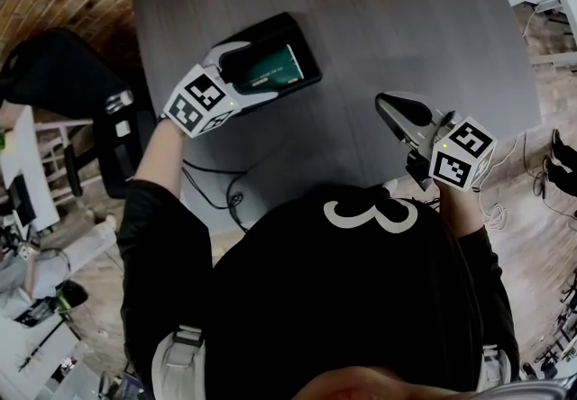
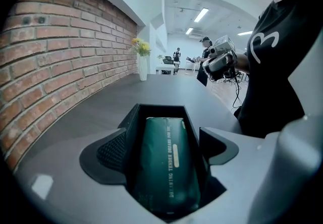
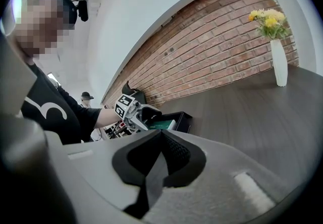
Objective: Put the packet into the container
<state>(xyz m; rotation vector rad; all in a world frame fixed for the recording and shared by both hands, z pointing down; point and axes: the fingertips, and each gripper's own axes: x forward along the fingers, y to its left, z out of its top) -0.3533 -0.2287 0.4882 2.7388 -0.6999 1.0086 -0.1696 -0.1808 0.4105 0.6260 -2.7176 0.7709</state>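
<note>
Green packet (image 2: 166, 167), lettering clear only in left gripper view

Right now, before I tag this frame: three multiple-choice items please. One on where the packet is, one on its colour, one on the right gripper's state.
1. Packet relative to the container: A beside it, B inside it, C under it.
2. Packet colour: A green, B red, C white.
3. Right gripper jaws: A wide apart, B shut on the packet, C together and empty.

1 B: the head view shows it lying within the black walls.
2 A: both the head view and the left gripper view show a green wrapper.
3 C: in the right gripper view the pads meet with nothing between them.
</note>
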